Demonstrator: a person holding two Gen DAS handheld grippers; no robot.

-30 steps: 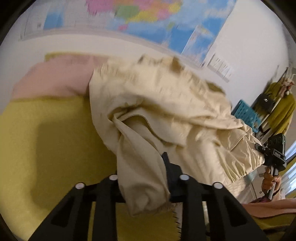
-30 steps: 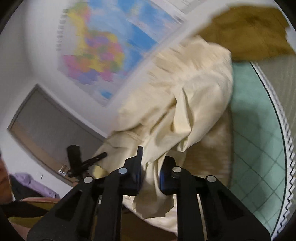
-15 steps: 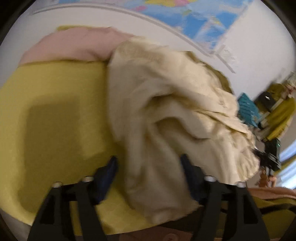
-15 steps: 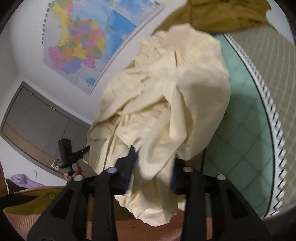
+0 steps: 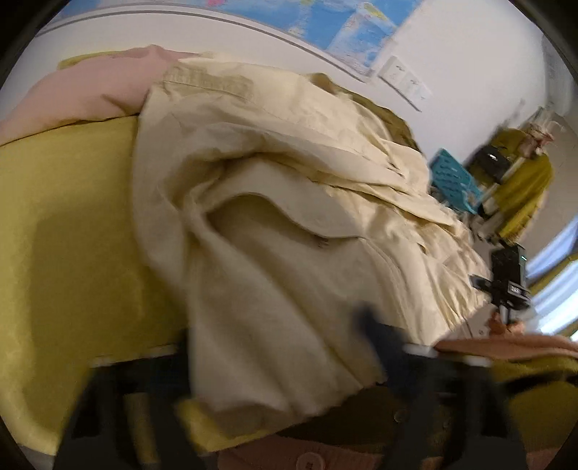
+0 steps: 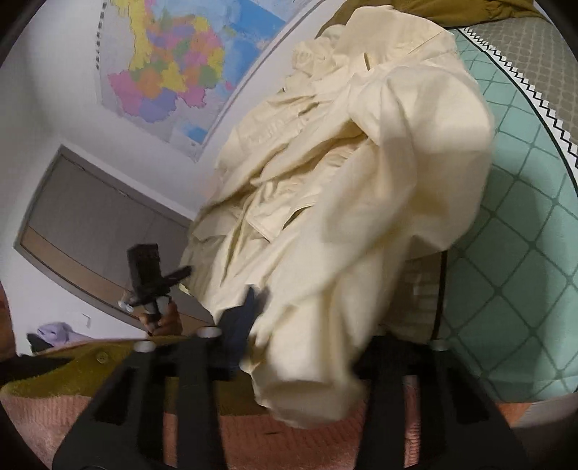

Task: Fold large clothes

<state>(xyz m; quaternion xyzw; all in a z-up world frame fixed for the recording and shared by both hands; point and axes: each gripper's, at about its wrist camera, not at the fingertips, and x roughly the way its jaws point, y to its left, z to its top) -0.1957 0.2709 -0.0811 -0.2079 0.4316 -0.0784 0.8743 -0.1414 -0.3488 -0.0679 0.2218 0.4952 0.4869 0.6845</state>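
1. The cream garment (image 5: 289, 202) lies in a crumpled heap on the yellow bed cover (image 5: 72, 224). One loose end hangs down between the fingers of the left tongs (image 5: 278, 347).
2. The jaws of the left tongs have just been closing, with the cloth between them. The view is blurred, so I cannot tell if the pads already press on the fabric.
3. In the right wrist view, the same cream garment (image 6: 361, 188) bulges over the right tongs (image 6: 307, 318). A rolled end of it drops through the gap between the fingers.
4. The right jaws have also just been closing around the cloth. The right-side finger is hidden under the fabric, so I cannot tell if the grip is firm.
5. A pink cloth (image 5: 83, 94) lies just behind the garment on the bed. An olive garment (image 6: 469, 11) lies behind it on the other side.
6. A green checked mat (image 6: 523, 224) lies beside the heap.
7. A coloured map (image 6: 173, 68) hangs on the wall behind.
8. A blue basket (image 5: 451, 180) stands further back, near a rack with clothes.
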